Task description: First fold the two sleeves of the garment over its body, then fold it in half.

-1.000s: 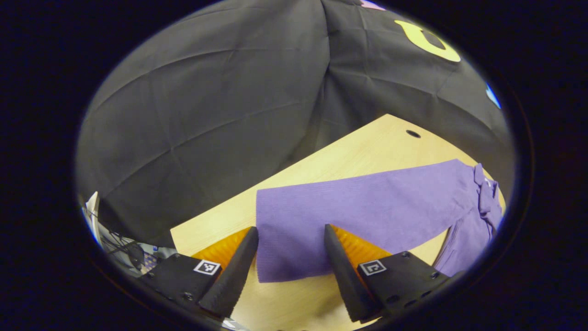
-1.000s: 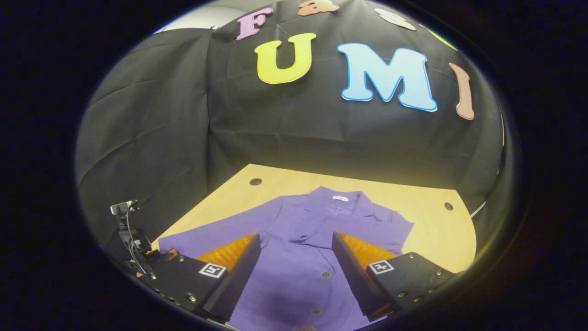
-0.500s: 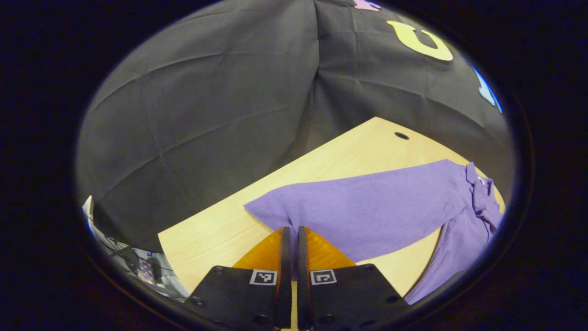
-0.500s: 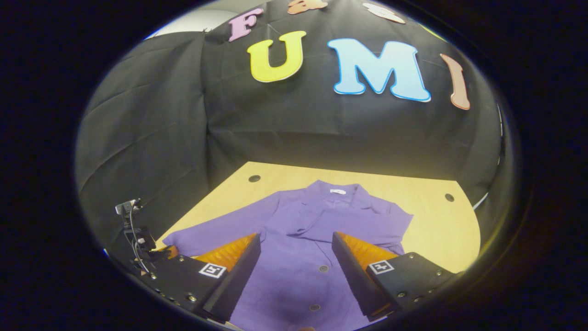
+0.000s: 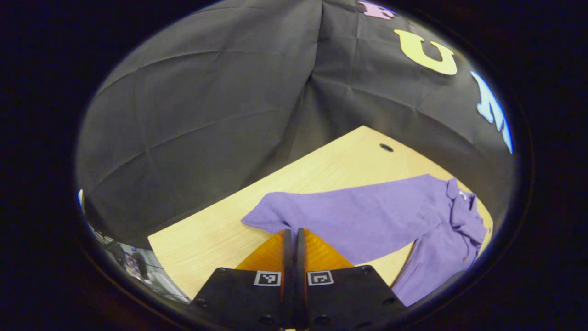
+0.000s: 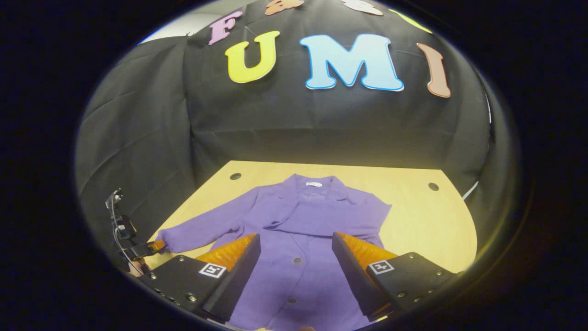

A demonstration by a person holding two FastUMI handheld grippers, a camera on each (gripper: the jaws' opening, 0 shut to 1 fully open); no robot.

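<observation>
Left gripper view: tool (image 5: 292, 232) pinches sleeve (image 5: 349, 216).

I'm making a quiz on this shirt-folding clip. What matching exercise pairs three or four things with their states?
Things:
1. left gripper
2. right gripper
3. left sleeve
4. right sleeve

States:
A. open above the purple shirt
B. lying folded across the shirt's chest
C. shut on a cuff
D. stretched out over the wooden table

Pairs: 1-C, 2-A, 3-D, 4-B
</observation>
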